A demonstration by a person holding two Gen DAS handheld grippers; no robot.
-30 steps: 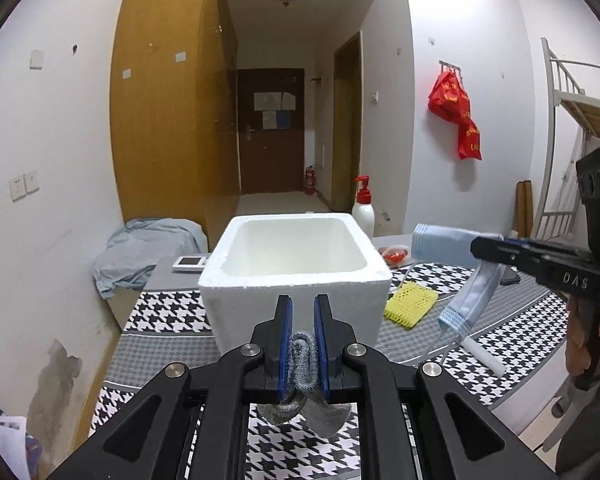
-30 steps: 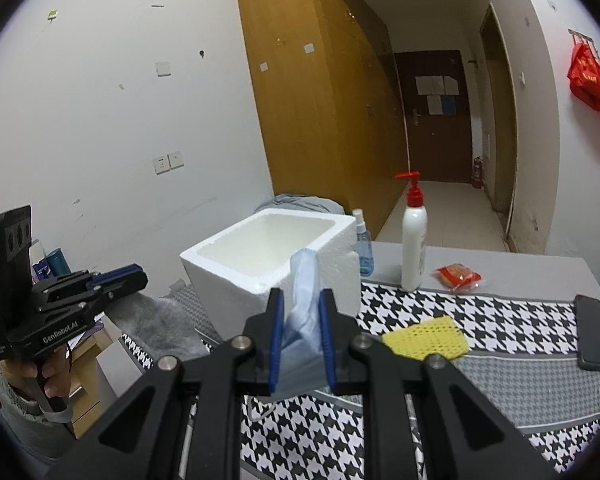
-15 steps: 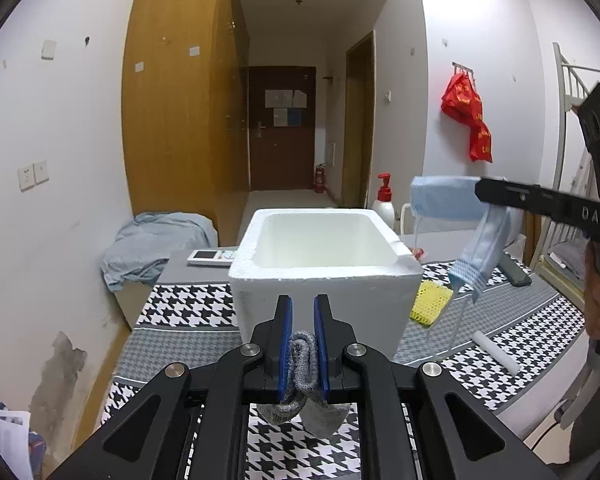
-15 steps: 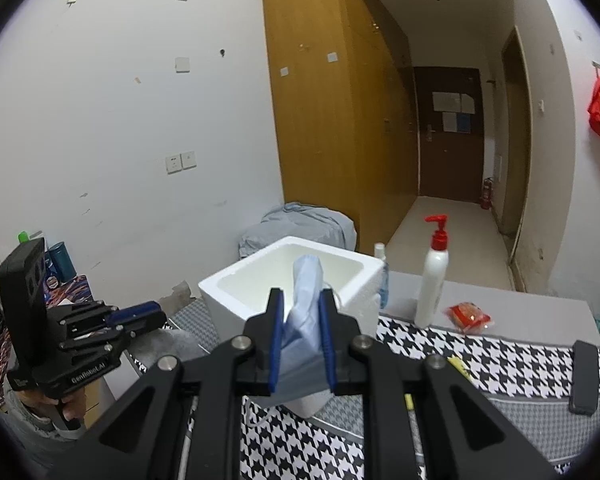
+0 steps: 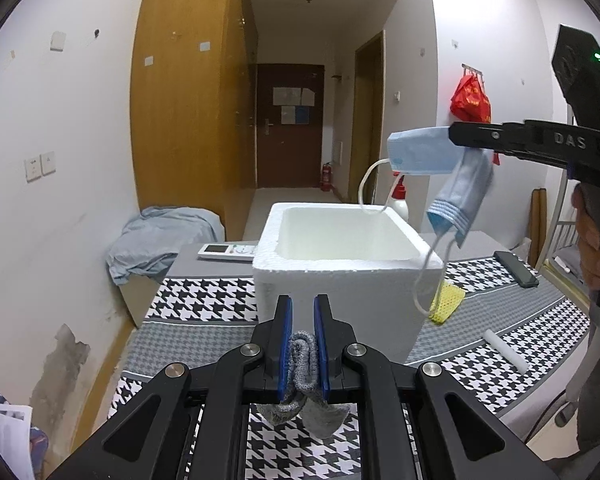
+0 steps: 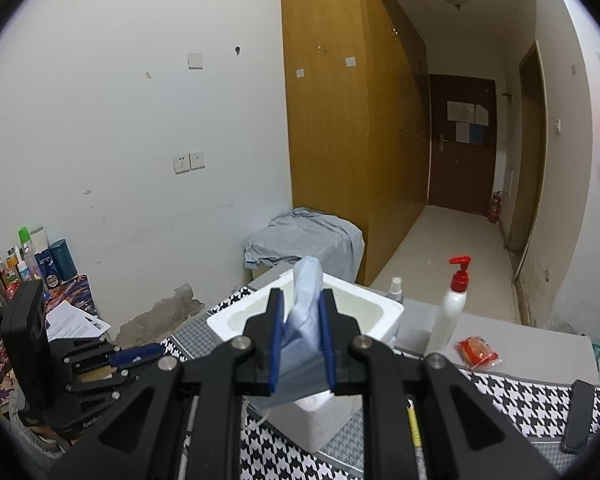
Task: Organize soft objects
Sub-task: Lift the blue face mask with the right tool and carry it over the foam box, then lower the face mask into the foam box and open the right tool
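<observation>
houndstooth cloth [image 5: 204, 300] on table [image 6: 540, 364], foam box [image 5: 340, 276] mid-table, wooden wardrobe [image 6: 340, 120], hallway door [image 5: 290, 124], left hand-held gripper [image 5: 303, 312] clamping grey sock [image 5: 302, 364], right hand-held gripper [image 6: 302, 304] clamping blue mask [image 6: 306, 312]

A white foam box [image 5: 340, 264] is seen on a black-and-white houndstooth table [image 5: 204, 296]. A light blue mask [image 5: 424, 156] with white loops is seen above the box, a yellow mesh cloth [image 5: 446, 300] beside it, and a grey sock [image 5: 302, 364] before it.
</observation>
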